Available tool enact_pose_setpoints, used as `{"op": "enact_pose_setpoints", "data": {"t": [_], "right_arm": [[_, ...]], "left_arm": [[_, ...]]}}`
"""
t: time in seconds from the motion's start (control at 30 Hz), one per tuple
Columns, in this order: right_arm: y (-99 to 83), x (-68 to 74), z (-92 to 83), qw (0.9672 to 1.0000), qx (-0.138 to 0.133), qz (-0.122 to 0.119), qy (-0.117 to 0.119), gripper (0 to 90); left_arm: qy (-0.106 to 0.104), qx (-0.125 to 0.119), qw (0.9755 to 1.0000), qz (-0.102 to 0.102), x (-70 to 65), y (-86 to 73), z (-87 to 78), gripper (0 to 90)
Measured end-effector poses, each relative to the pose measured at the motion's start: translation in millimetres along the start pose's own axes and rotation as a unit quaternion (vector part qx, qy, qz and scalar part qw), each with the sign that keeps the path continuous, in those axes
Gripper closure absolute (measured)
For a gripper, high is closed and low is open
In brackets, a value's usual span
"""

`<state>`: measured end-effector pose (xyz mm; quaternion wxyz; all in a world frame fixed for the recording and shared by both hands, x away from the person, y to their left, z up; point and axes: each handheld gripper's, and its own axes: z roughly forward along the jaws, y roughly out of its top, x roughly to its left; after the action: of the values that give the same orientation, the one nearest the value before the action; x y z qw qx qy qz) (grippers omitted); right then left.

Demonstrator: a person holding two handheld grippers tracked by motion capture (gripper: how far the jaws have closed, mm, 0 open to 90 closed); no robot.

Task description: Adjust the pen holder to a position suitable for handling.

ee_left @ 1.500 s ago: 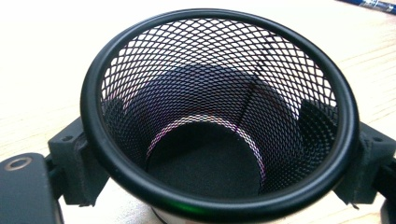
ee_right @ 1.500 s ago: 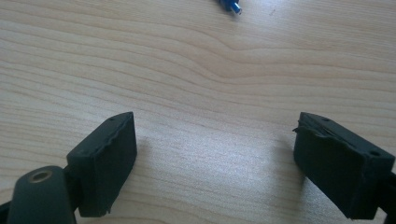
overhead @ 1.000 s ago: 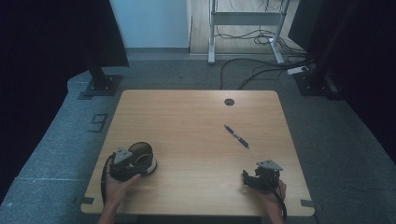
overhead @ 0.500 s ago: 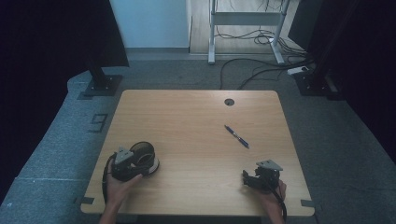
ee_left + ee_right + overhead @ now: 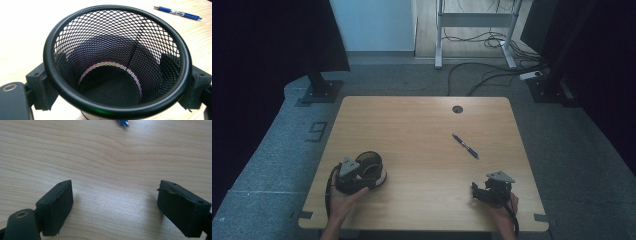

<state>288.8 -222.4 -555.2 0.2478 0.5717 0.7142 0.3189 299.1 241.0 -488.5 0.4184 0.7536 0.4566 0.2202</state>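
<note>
A black mesh pen cup [image 5: 371, 165] is near the table's front left, and my left gripper [image 5: 362, 176] is shut on it. In the left gripper view the two jaws press on the outside of the cup's wall [image 5: 100, 45] from both sides, around the left gripper [image 5: 117, 85]. The cup's mouth faces the camera and it is empty. A blue pen [image 5: 465, 146] lies on the wood right of centre, also seen as the pen [image 5: 178, 13]. My right gripper [image 5: 479, 192] rests low at the front right, and in its own view the right gripper [image 5: 115, 205] is open over bare wood, with the pen's tip [image 5: 122, 123] far ahead.
The wooden table [image 5: 422, 125] has a round cable hole [image 5: 457, 109] near its far edge. Dark stands and floor cables lie beyond the table. Bare wood separates the cup from the pen.
My left gripper has shifted slightly to the right with the cup in it. The right gripper and the pen have not moved.
</note>
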Motion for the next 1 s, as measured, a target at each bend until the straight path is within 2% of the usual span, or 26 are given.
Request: {"op": "enact_pose_setpoints", "data": {"t": [1.0], "right_arm": [[-0.1,0.1,0.1,1.0000,-0.001,0.000,0.000,12.7]], "left_arm": [[-0.017,0.006,0.9996,0.022,-25.2,17.4,16.4,10.2]]}}
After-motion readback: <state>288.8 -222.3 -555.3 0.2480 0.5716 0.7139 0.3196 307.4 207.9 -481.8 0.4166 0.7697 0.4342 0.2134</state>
